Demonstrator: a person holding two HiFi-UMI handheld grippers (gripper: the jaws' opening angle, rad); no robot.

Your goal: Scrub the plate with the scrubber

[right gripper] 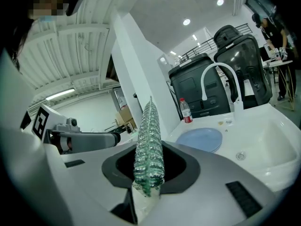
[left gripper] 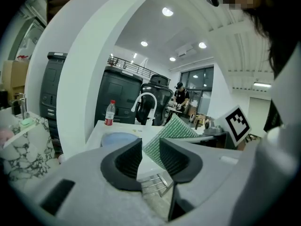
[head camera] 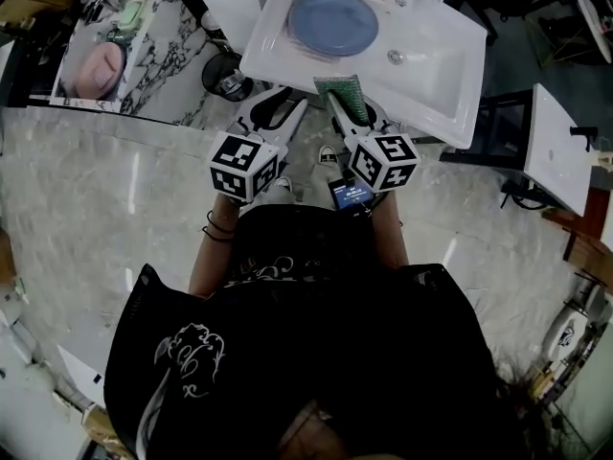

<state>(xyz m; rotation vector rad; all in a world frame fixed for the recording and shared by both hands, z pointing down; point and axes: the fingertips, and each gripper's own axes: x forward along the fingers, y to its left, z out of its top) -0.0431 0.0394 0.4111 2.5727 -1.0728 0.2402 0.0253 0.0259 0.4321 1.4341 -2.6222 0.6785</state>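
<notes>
Being pinched by one edge in the right tool (right gripper: 149, 167), the scrubber (right gripper: 149, 126) may be dragged loose on the plate (head camera: 333, 22), unsteadied by the released left tool (left gripper: 149, 150).

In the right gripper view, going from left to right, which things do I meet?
First the left gripper → green mesh scrubber → round blue plate → metal sink drain.

On my feed there's a white sink (head camera: 450, 75) with a curved white faucet (right gripper: 238, 105) and a red-capped bottle (right gripper: 186, 111) standing at its back edge. A black bin (head camera: 227, 75) sits on the floor just beside it, next to a marble-patterned stand (head camera: 163, 60) holding something pink (head camera: 100, 70).
</notes>
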